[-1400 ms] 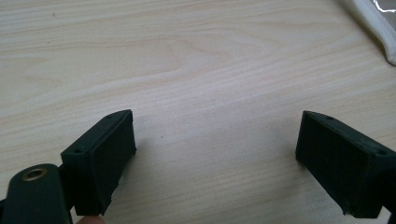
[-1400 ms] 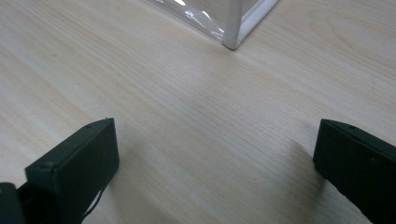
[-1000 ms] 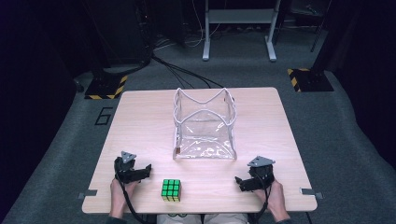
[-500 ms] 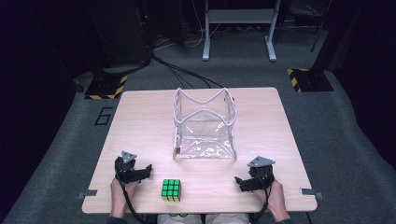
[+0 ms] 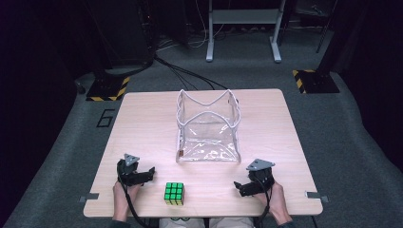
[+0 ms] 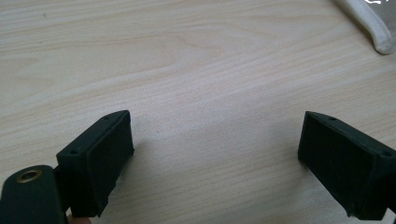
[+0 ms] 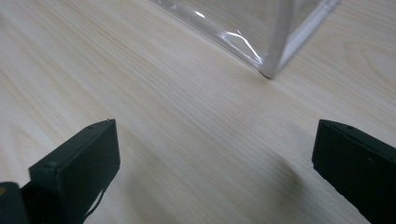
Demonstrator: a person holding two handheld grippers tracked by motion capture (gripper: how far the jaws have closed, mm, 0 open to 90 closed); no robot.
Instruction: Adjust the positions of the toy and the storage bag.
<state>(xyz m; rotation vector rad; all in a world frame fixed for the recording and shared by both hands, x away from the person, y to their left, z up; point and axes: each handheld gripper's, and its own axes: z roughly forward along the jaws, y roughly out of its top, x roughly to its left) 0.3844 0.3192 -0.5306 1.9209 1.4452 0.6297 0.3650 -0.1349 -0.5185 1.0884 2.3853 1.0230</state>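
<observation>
The puzzle cube (image 5: 174,194) sits untouched near the counter's (image 5: 142,123) front edge, between both grippers and in front of the clear bag (image 5: 207,127). The left gripper (image 5: 147,173), nearest it, and the right gripper (image 5: 240,187) both rest with fingers wide and empty. Nothing is started; next, likely reach for the cube and straddle it squarely.

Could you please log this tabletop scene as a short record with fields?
surface: light wooden table
cube: colour puzzle cube, green face up, near the front edge between the two grippers
container: clear plastic bag with white trim, standing open at the table's middle
left gripper: jaws open, nothing between them, resting left of the cube
right gripper: jaws open, nothing between them, resting right of the cube, in front of the bag's corner
contact: neither gripper touches the cube or the bag
</observation>
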